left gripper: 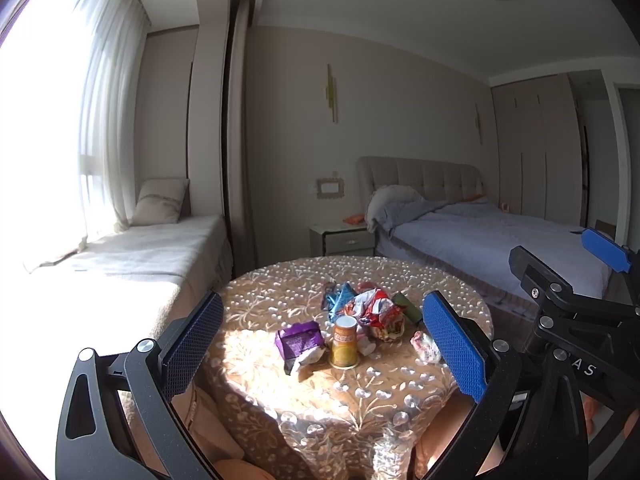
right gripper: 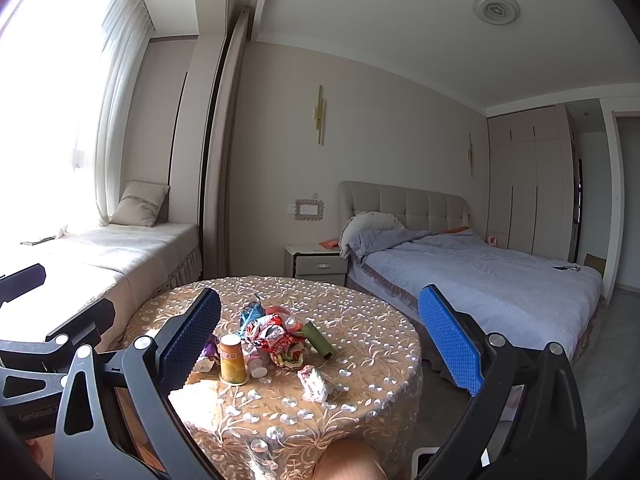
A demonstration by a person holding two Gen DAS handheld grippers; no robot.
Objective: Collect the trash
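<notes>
Trash lies on a round table [left gripper: 280, 408] with a beige floral cloth. In the left wrist view I see an orange drink can [left gripper: 345, 342], a purple carton [left gripper: 299, 339], a pile of crumpled red, white and blue wrappers [left gripper: 370, 306], a green packet [left gripper: 407, 306] and a crumpled tissue [left gripper: 427, 346]. The right wrist view shows the same can [right gripper: 233, 360], wrappers [right gripper: 276, 338], green packet [right gripper: 319, 340] and tissue [right gripper: 315, 383]. My left gripper [left gripper: 324, 344] is open, held before the table. My right gripper [right gripper: 320, 340] is open too, and shows at the right of the left view [left gripper: 604, 252].
A bed [left gripper: 480, 236] with a grey-blue duvet stands behind the table on the right. A nightstand [left gripper: 342, 238] is beside it. A cushioned window seat [left gripper: 132, 256] with a pillow runs along the left. A wardrobe [right gripper: 532, 184] is at the far right.
</notes>
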